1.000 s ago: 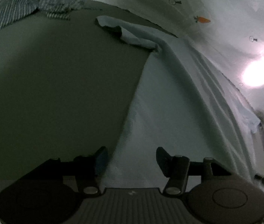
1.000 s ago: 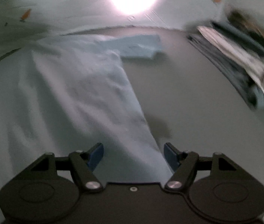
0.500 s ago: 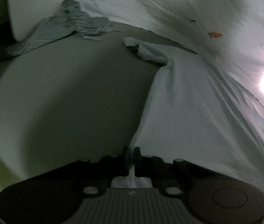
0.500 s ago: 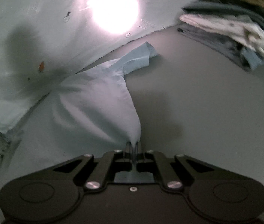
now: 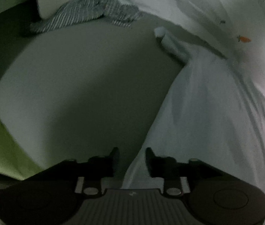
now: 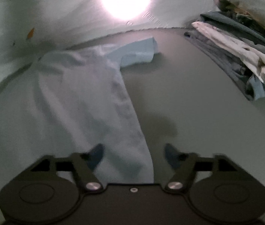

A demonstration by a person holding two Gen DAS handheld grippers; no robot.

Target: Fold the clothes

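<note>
Pale blue shirt lies spread on the grey counter, its far edge against the white carrot-print sheet.

My left gripper: fingers have just been opening, now parted, the shirt's near edge between them, not pressed.

My right gripper: fingers have just been opening, now spread wide over the shirt's other near corner, no pinch.

Striped garment well beyond the shirt's left sleeve. Folded stack well right of the shirt.

right tongs: just opened, over shirt hem | pale blue shirt: flat | folded stack: far right
</note>
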